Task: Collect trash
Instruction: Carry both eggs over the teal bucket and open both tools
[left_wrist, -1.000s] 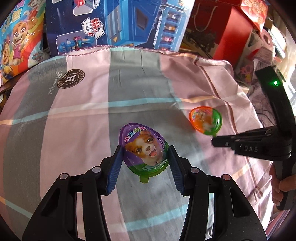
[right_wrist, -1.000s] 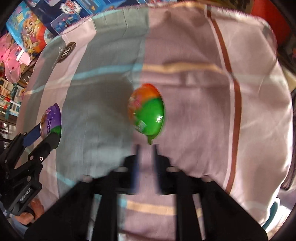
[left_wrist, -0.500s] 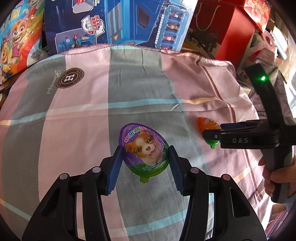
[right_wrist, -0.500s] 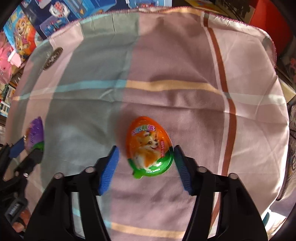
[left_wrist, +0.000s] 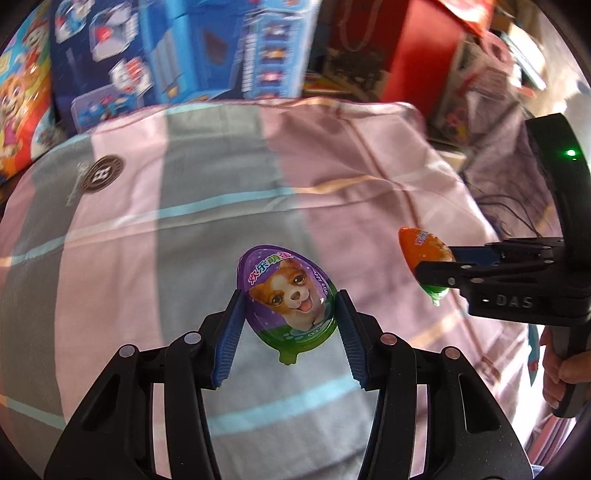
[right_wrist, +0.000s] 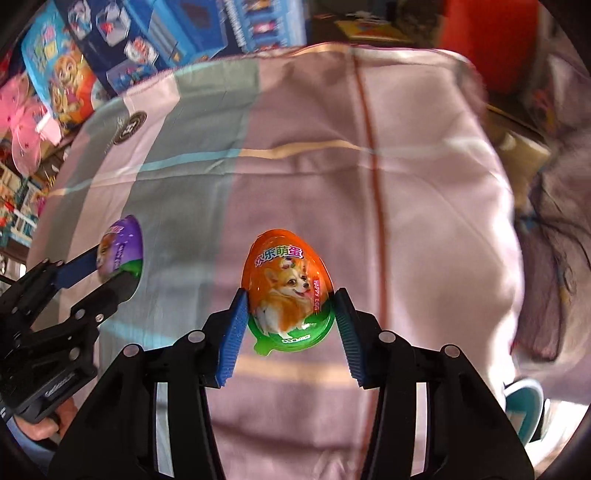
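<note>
The purple egg package (left_wrist: 290, 301) is clamped between the blue pads of the left hand-held gripper (left_wrist: 290, 321); the orange egg package (right_wrist: 290, 291) is likewise gripped by the right hand-held gripper (right_wrist: 290, 323). Both are held above the striped cloth (left_wrist: 184, 221). Pickup appears done; disposal remains, and no bin is seen. Toy boxes (left_wrist: 177, 55) are stacked beyond.

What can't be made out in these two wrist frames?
- Trash container: in neither view.
- Purple egg, left wrist view: contents hidden by its printed wrapper.
- Orange egg, left wrist view: lower half hidden behind the right gripper.
- Toy boxes, left wrist view: print blurred.
- Teal object, right wrist view: cut by the frame edge.
</note>
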